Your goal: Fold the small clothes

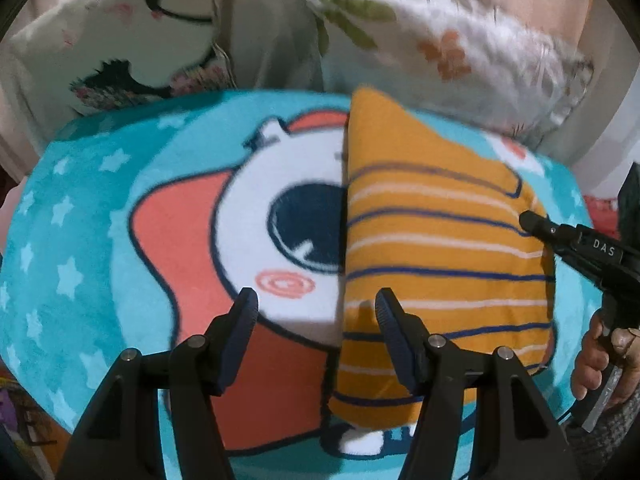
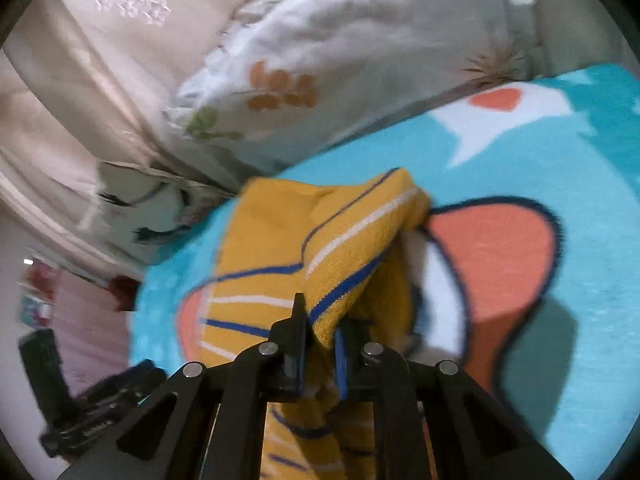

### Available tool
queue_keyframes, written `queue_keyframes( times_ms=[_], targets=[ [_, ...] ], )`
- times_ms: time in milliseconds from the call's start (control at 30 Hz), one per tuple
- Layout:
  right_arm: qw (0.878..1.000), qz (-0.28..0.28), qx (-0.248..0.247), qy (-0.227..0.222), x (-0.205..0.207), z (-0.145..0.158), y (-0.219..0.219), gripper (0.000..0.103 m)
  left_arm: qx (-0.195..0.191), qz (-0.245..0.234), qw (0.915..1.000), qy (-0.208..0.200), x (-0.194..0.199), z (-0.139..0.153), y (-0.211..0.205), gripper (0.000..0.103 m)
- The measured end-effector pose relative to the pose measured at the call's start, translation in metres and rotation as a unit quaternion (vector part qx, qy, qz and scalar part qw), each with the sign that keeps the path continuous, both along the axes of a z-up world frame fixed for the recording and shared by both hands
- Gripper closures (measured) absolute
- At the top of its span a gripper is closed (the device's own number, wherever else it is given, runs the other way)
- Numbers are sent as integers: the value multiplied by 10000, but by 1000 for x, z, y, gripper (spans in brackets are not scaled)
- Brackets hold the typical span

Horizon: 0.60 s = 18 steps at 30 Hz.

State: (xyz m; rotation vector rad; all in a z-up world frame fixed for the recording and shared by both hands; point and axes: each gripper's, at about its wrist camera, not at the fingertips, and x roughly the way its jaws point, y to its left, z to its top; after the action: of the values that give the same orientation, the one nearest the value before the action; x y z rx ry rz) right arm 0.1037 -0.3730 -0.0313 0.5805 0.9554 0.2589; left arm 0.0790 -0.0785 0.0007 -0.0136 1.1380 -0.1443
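Observation:
A small orange garment [image 1: 432, 248] with blue and white stripes lies on a turquoise cartoon blanket [image 1: 80, 240]. My left gripper [image 1: 316, 308] is open and empty, its right finger over the garment's left edge. My right gripper [image 2: 320, 332] is shut on a fold of the orange garment [image 2: 344, 248], lifting that edge off the blanket [image 2: 560, 320]. The right gripper also shows in the left wrist view [image 1: 532, 220], at the garment's right edge. The left gripper shows at the lower left of the right wrist view [image 2: 120, 384].
Floral pillows [image 1: 460, 48] and a pillow with a dark bird print [image 1: 132, 40] lie along the far edge of the blanket. A hand [image 1: 600, 360] holds the right gripper. Pink and red things [image 2: 80, 312] lie beyond the blanket's edge.

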Motion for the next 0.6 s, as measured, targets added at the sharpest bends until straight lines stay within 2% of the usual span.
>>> queue_keyframes(
  times_ms=[100, 167, 200, 233, 300, 400, 467, 533, 600],
  targets=[
    [9989, 39, -414, 206, -1, -22, 4, 91, 79, -80, 9995, 310, 4, -25, -11, 43],
    [9990, -9, -386, 221, -2, -29, 3, 88, 208, -67, 9989, 404, 5, -38, -16, 43],
    [9990, -40, -376, 238, -3, -30, 1, 82, 242, -42, 9989, 396, 5, -41, -17, 42],
    [9987, -96, -410, 274, -3, -31, -3, 67, 242, -19, 9989, 394, 5, -42, -17, 41],
    [9981, -130, -492, 342, 0, -31, -10, 58, 226, 36, 9989, 398, 5, -41, -14, 39],
    [9975, -373, -572, 179, -11, -12, -25, 58, 187, 136, 9989, 405, 2, -37, -8, 39],
    [9955, -577, -736, -176, -16, 12, -32, 58, 140, 217, 9988, 425, -2, -34, -5, 39],
    [9956, -563, -645, -377, -14, 26, -33, 61, 53, 318, 9986, 420, -9, -29, -1, 38],
    [9975, -299, -489, -421, -1, 31, -24, 64, 10, 384, 9985, 381, -15, -25, 1, 38]
  ],
)
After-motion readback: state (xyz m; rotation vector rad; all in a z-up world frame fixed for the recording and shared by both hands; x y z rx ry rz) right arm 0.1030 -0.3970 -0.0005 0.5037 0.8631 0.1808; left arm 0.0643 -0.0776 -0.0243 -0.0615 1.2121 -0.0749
